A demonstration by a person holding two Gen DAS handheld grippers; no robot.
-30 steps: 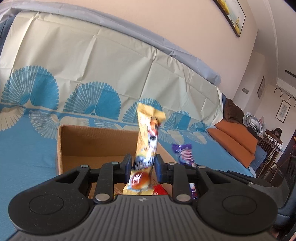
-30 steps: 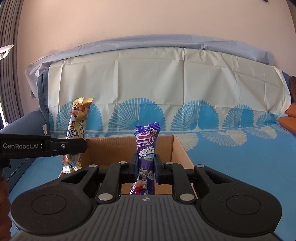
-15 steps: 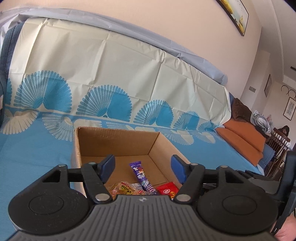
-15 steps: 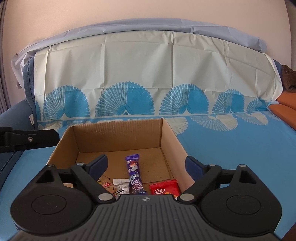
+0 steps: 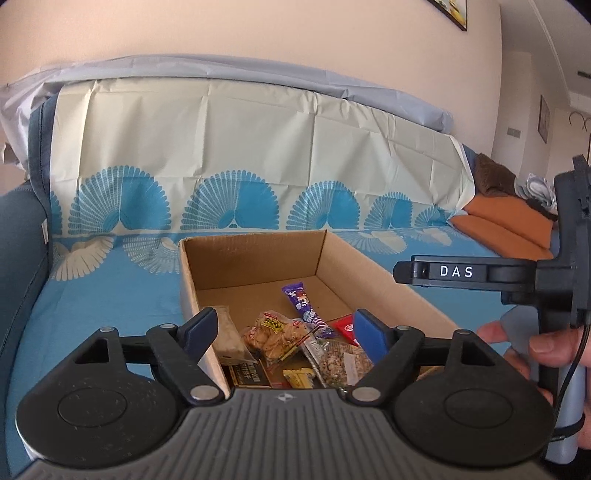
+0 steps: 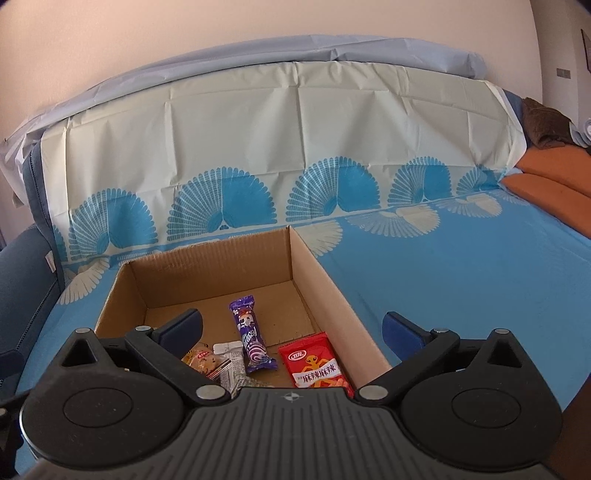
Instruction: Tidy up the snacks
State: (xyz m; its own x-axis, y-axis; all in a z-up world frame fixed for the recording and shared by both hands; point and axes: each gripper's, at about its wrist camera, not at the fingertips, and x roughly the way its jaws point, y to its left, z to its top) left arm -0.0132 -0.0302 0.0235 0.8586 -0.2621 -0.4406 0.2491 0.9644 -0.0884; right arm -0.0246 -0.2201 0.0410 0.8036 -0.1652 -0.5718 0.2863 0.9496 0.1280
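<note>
We have just let go of both snacks: the purple bar [image 6: 250, 334] now lies in the cardboard box [image 6: 321, 273] among other packets, and the left gripper [image 5: 284, 332] and right gripper [image 6: 291, 328] fingers are spreading, pinching nothing, free for more

This is a home, a living room by the look of it. A long sofa [image 6: 461, 277] runs across the scene, draped in a blue cloth with fan patterns [image 6: 221, 206] and a pale grey sheet [image 5: 258, 70] over the backrest. Far right, orange cushions [image 5: 506, 225] lie bare, with a brown throw [image 6: 543, 122] bunched on top. The walls are plain peach, and a framed picture [image 5: 448, 11] hangs high up, with another small frame [image 5: 543, 118] on the far right wall near a light switch [image 6: 563, 73]. On the seat sits an open cardboard box [image 6: 325, 288] with packaged snacks [image 5: 280, 332] inside, ordinary household clutter.
</note>
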